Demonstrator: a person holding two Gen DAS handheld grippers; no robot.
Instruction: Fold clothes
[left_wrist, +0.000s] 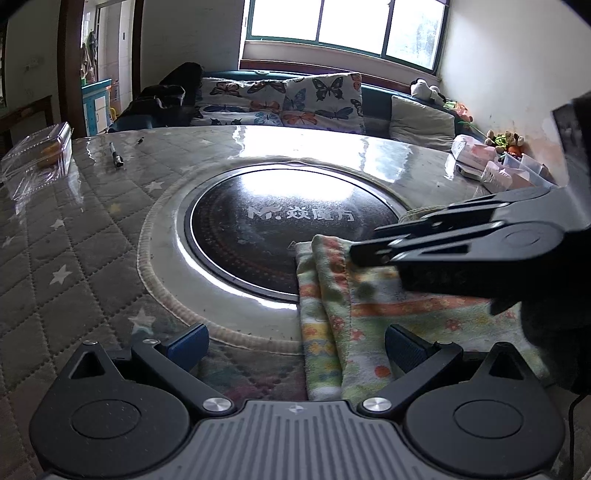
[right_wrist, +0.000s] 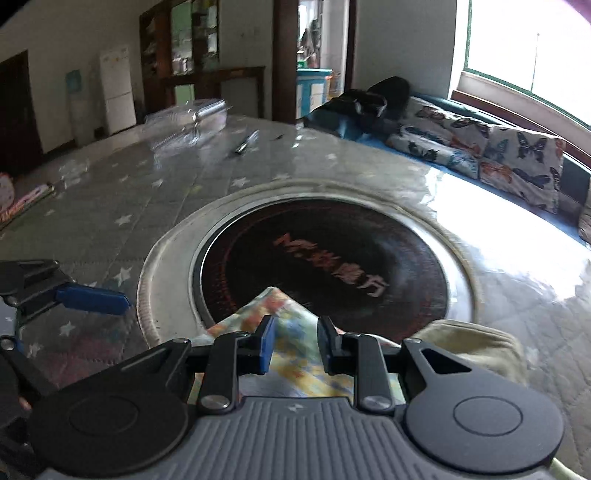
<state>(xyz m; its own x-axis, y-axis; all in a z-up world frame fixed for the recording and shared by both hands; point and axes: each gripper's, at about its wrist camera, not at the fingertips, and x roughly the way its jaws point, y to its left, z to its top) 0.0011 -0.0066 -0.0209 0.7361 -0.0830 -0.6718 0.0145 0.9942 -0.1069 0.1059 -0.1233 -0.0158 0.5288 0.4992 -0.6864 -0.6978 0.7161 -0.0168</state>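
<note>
A folded cloth (left_wrist: 354, 314) with a pastel flower and stripe print lies on the table, its far corner (right_wrist: 275, 299) over the black cooktop. My left gripper (left_wrist: 297, 349) is open wide at the cloth's near left edge; its right pad (left_wrist: 406, 350) rests over the cloth and its left pad (left_wrist: 188, 345) over the table. My right gripper (right_wrist: 295, 343) comes in from the right, low over the cloth. Its jaws stand a narrow gap apart, with cloth showing between them. In the left wrist view its fingertips (left_wrist: 360, 251) sit at the cloth's raised fold.
A round black cooktop (left_wrist: 280, 229) with a steel ring is set into the quilted star-print table (left_wrist: 74, 240). A beige cloth (right_wrist: 476, 343) lies at the right. A pen (left_wrist: 115, 155), a clear box (left_wrist: 44, 151) and small boxes (left_wrist: 480, 155) sit farther back. Behind the table stands a sofa (left_wrist: 280, 99).
</note>
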